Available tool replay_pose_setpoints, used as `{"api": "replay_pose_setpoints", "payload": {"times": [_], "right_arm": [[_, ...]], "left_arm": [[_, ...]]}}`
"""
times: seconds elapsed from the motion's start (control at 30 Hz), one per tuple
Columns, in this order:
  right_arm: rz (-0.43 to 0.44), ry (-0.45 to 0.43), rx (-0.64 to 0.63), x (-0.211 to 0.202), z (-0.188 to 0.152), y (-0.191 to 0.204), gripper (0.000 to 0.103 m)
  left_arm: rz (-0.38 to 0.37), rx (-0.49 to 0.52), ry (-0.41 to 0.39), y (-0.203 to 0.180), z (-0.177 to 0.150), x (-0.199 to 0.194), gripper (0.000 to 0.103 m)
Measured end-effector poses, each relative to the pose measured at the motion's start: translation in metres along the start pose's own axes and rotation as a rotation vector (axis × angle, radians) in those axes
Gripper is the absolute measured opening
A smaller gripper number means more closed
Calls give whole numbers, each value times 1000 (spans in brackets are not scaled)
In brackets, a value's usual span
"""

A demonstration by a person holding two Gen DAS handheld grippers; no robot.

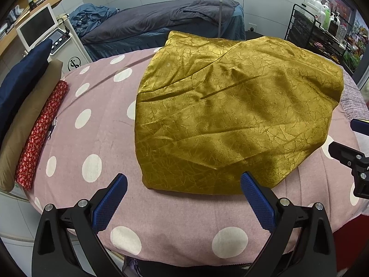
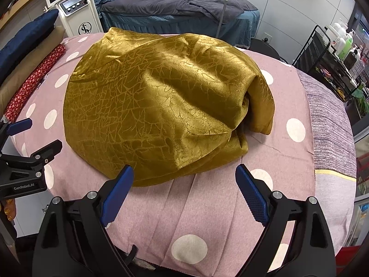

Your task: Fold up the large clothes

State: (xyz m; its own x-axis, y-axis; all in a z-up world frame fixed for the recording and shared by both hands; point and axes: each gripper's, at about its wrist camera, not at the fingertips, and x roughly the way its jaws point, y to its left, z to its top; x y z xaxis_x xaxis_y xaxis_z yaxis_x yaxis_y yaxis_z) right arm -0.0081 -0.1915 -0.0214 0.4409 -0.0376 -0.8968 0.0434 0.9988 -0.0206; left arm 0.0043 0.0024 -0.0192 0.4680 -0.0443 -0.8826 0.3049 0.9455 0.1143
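Observation:
A shiny mustard-gold cloth (image 1: 235, 113) with a crackle pattern lies folded into a rough stack on the pink polka-dot bed cover (image 1: 92, 124). In the right wrist view the cloth (image 2: 161, 106) shows loose folded layers at its right side. My left gripper (image 1: 184, 182) is open and empty, just short of the cloth's near edge. My right gripper (image 2: 184, 173) is open and empty, its left finger beside the cloth's near edge. The right gripper also shows at the right border of the left wrist view (image 1: 346, 136); the left gripper shows at the left of the right wrist view (image 2: 34, 133).
A red floral roll (image 1: 41, 136), a tan cushion (image 1: 25, 120) and a navy cushion (image 1: 20, 80) line the bed's left edge. A white machine with a screen (image 1: 46, 34) stands behind them. A dark massage bed (image 1: 161, 25) is at the back, and a black bottle rack (image 1: 322, 30) at right.

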Motion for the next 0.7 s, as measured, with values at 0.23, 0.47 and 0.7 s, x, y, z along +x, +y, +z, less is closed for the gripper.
{"api": "replay_pose_setpoints", "payload": {"times": [0.23,0.47,0.7], "right_arm": [[-3,3,-4,1,0,1,89],[-3,6,-1,2,-1,0,89],[-6,11,-3,3,-1,0,89]], "left_arm": [[0,-1,-3,3,1,1,96],[0,2,-3,1,2,1,96],[0,1,0,2,0,2,96]]}}
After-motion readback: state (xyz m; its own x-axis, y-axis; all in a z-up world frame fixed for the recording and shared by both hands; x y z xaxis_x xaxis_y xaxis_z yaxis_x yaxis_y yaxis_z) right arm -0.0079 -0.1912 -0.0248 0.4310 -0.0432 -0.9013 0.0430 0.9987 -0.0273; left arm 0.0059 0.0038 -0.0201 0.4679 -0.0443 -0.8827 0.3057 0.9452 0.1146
